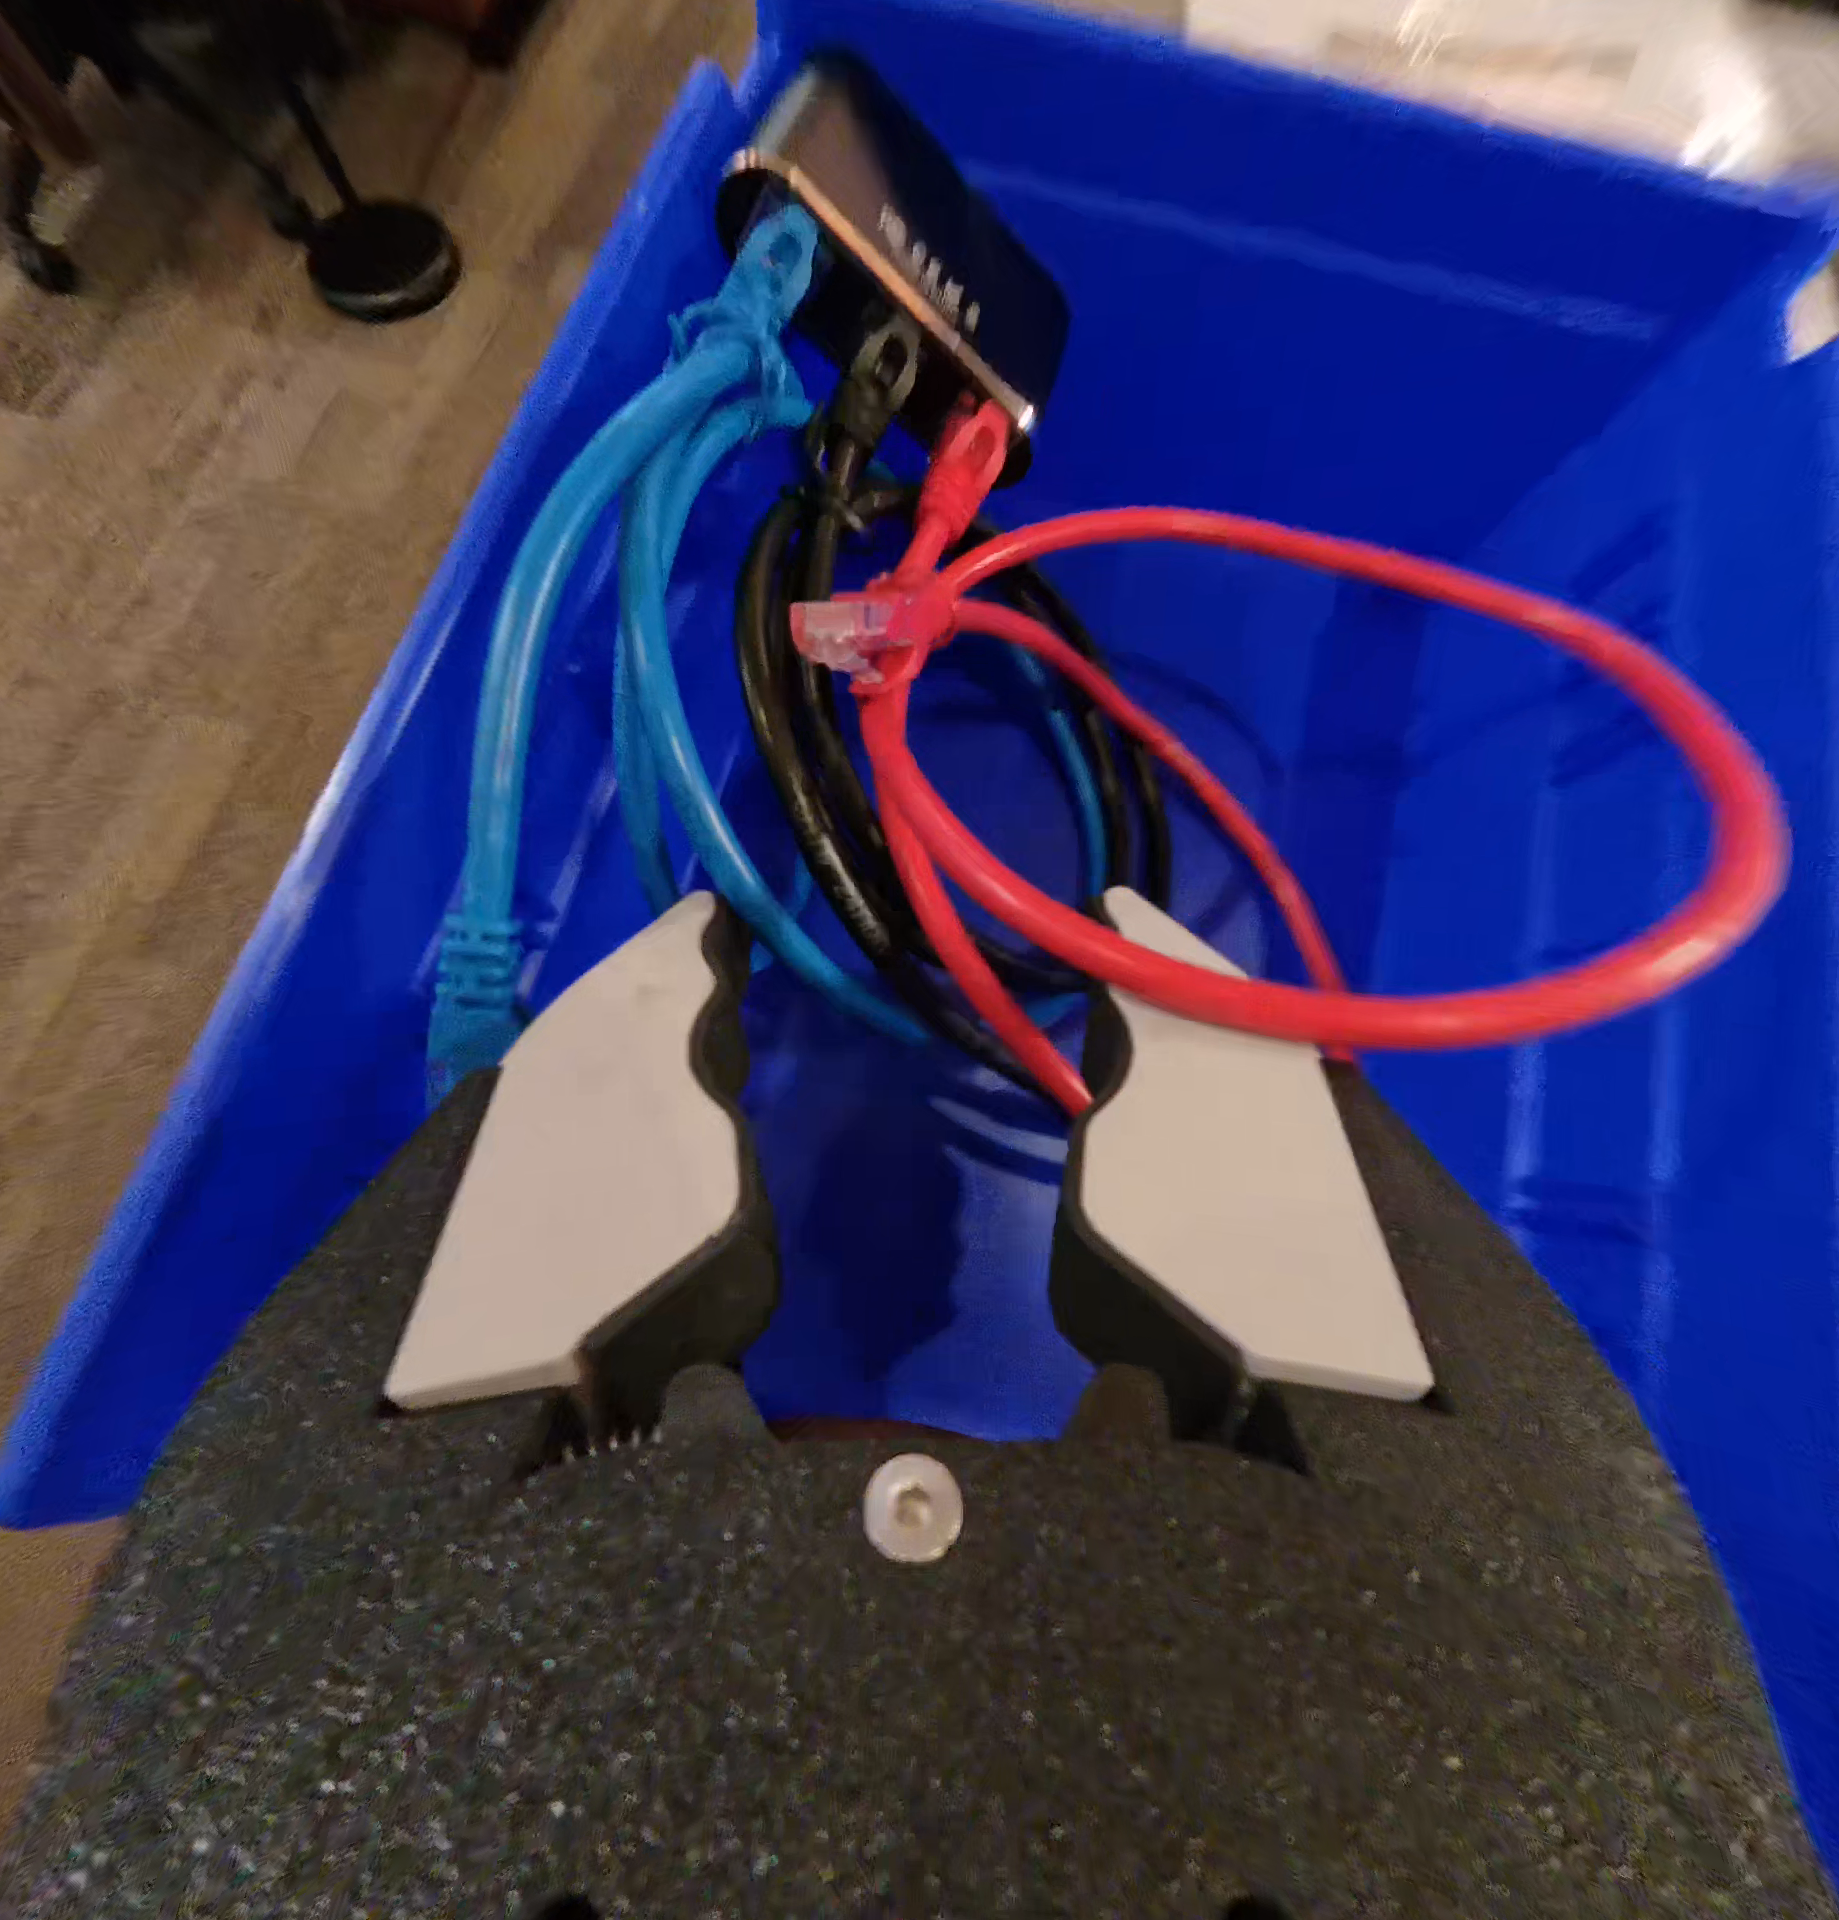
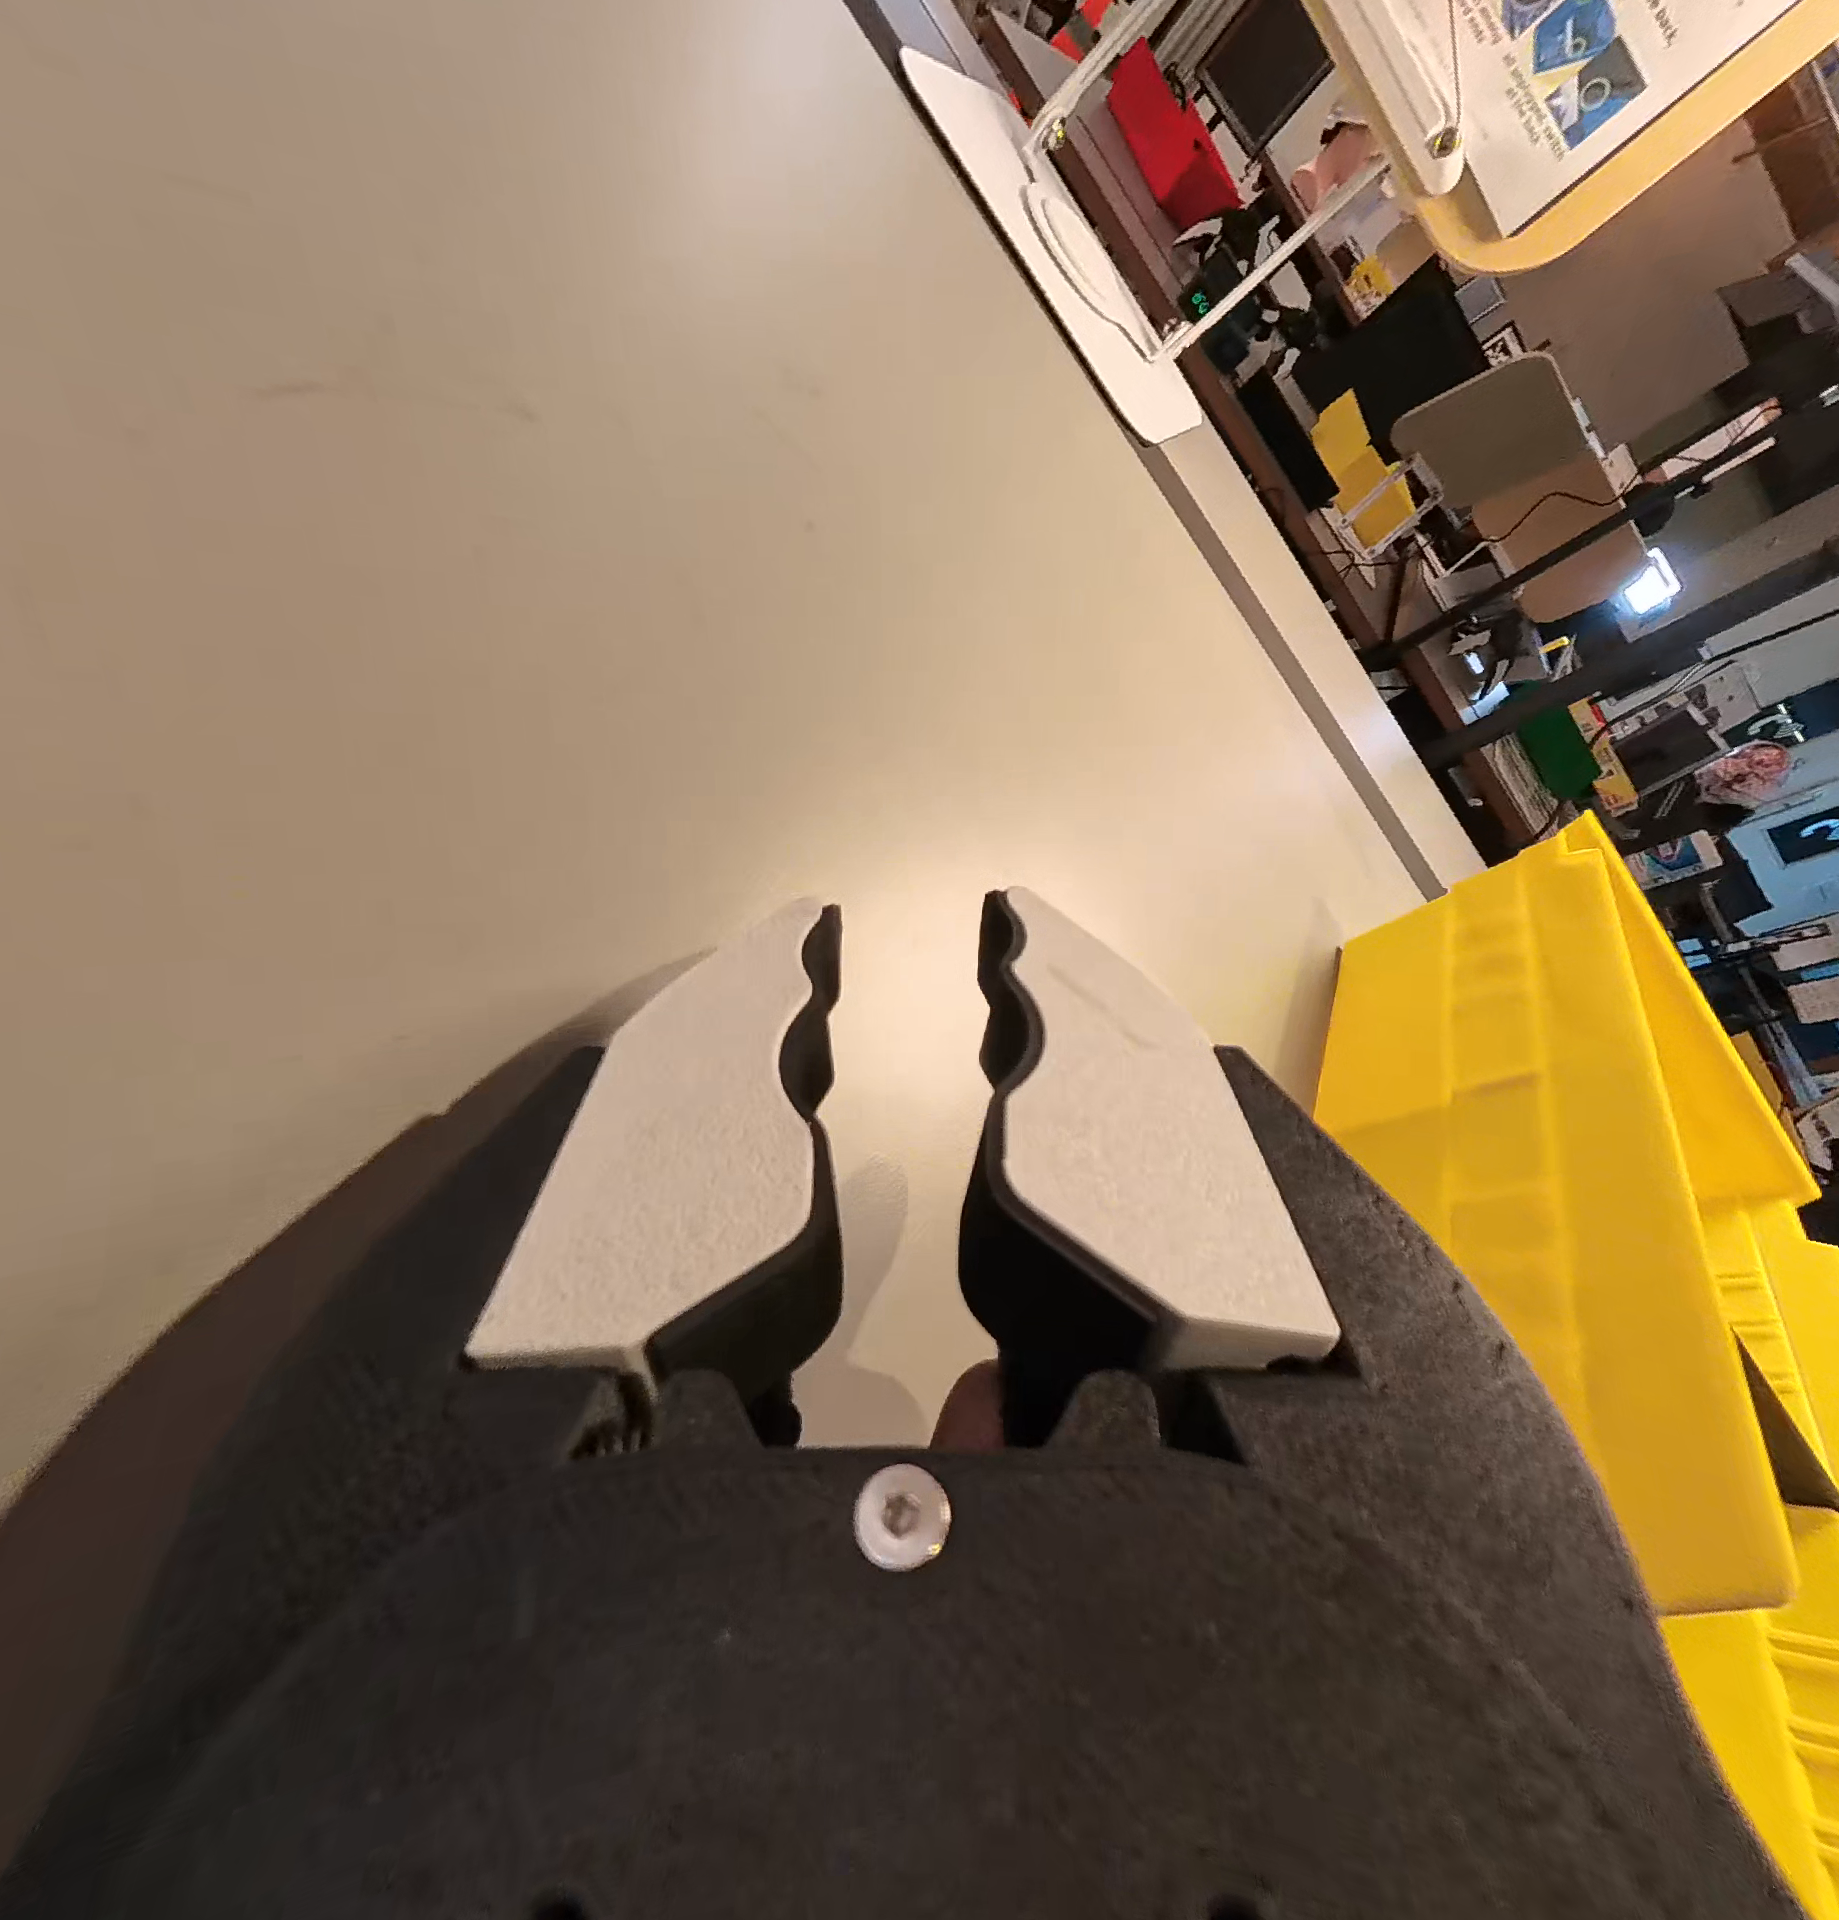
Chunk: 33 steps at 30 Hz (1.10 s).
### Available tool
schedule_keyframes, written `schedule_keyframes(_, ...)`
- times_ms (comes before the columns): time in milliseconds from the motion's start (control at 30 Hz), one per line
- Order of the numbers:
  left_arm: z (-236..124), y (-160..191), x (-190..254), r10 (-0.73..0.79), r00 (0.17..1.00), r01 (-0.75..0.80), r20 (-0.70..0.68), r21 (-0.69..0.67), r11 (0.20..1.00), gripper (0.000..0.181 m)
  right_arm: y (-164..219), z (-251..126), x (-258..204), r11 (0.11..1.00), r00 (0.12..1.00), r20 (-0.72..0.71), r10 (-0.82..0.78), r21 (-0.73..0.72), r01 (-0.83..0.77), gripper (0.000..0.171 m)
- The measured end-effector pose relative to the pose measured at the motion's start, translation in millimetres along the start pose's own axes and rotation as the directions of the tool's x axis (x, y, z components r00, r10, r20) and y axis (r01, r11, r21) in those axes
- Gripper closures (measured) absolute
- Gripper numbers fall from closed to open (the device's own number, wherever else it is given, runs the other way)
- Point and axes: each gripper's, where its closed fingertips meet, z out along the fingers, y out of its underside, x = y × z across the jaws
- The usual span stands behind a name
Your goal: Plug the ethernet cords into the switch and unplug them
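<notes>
In the left wrist view a black switch (image 1: pixel 925 260) leans against the far left wall of a blue bin (image 1: pixel 1414 520). A blue cord (image 1: pixel 541 665), a black cord (image 1: pixel 790 748) and a red cord (image 1: pixel 1414 987) are each plugged into it by one end. The red cord's free clear plug (image 1: pixel 842 634) hangs below the switch. The blue cord's free plug (image 1: pixel 473 977) lies by the left wall. My left gripper (image 1: pixel 915 914) is open and empty above the cord loops. My right gripper (image 2: pixel 910 914) is open by a narrow gap, empty, over a pale table (image 2: pixel 479 520).
The blue bin stands on a wood-look floor (image 1: pixel 167 623) with a black round stand base (image 1: pixel 385 255) behind it. In the right wrist view a yellow bin (image 2: pixel 1569 1195) stands at the table's right, a white flat stand (image 2: pixel 1081 260) at its far edge, and cluttered shelves beyond. Across from one pair of fingers to the other is roughly 70 centimetres.
</notes>
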Motion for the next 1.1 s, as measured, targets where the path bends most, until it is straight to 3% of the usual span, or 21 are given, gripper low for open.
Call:
schedule_keyframes(133,19.6,20.1,-11.3,0.098,0.993,-0.088,0.061,-0.147,0.985,0.124,1.1,-1.8,1.1,1.0,1.0,-0.01,0.002,-0.002,-0.002,0.145)
schedule_keyframes(300,12.3,4.6,-7.6,0.074,0.997,-0.074,0.004,-0.041,0.996,0.155,4.0,-4.0,-0.3,1.0,1.0,-0.014,-0.017,-0.011,0.017,0.146)
schedule_keyframes(433,-10.8,-29.2,4.6,0.066,0.995,-0.052,-0.076,0.176,0.983,0.165,5.5,-5.3,0.6,1.0,1.0,-0.019,-0.019,-0.012,0.019,0.146)
schedule_keyframes(600,-68.7,-87.9,21.4,0.097,0.99,-0.04,-0.1,0.459,0.888,0.169,7.0,-4.1,2.1,1.0,1.0,-0.019,-0.014,-0.019,0.013,0.146)
schedule_keyframes(767,-160.2,-135.9,83.4,0.251,0.942,-0.013,-0.224,0.72,0.693,0.169,8.4,-2.7,1.5,0.999,0.999,-0.028,-0.032,-0.031,0.031,0.146)
schedule_keyframes(933,-258.3,-124.8,196.9,0.549,0.769,-0.009,-0.326,0.854,0.52,0.169,9.0,-1.9,-0.3,0.997,0.997,-0.042,-0.066,-0.04,0.065,0.146)
schedule_keyframes(1100,-289.0,-40.2,325.4,0.748,0.463,0.011,-0.475,0.847,0.531,0.169,7.5,-3.3,-1.0,0.996,0.995,-0.057,-0.088,-0.03,0.086,0.146)
